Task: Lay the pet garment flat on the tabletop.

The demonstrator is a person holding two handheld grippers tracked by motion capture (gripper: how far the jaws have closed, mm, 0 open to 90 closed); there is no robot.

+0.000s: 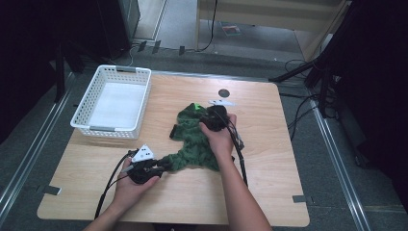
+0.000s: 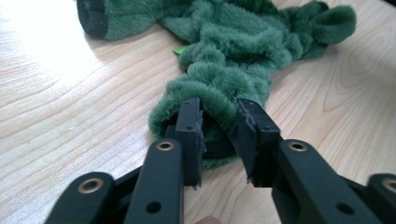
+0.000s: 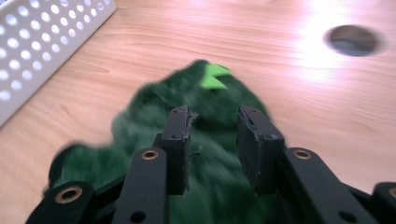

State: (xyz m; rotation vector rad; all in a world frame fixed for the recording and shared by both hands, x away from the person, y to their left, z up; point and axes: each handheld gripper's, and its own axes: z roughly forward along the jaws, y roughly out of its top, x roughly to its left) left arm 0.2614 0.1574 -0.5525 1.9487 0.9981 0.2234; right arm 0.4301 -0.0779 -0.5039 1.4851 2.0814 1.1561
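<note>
Lying crumpled at the middle of the wooden table (image 1: 269, 192), the green fleece garment (image 1: 192, 139) stretches between both hands; a white basket (image 1: 96, 96) stands well apart at the far left. The left gripper (image 1: 161, 166) meets its near end, the right gripper (image 1: 211, 120) sits over its far end. From the left gripper view, the jaws pinch a fold of fleece (image 2: 219, 93). The right gripper view is blurred — jaws narrowly parted above the fabric (image 3: 154, 121), seemingly gripping nothing.

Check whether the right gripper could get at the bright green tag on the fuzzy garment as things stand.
Probably yes: the right gripper hovers over the green garment with the tag just ahead of its jaws, exposed on top, nothing between them.
</note>
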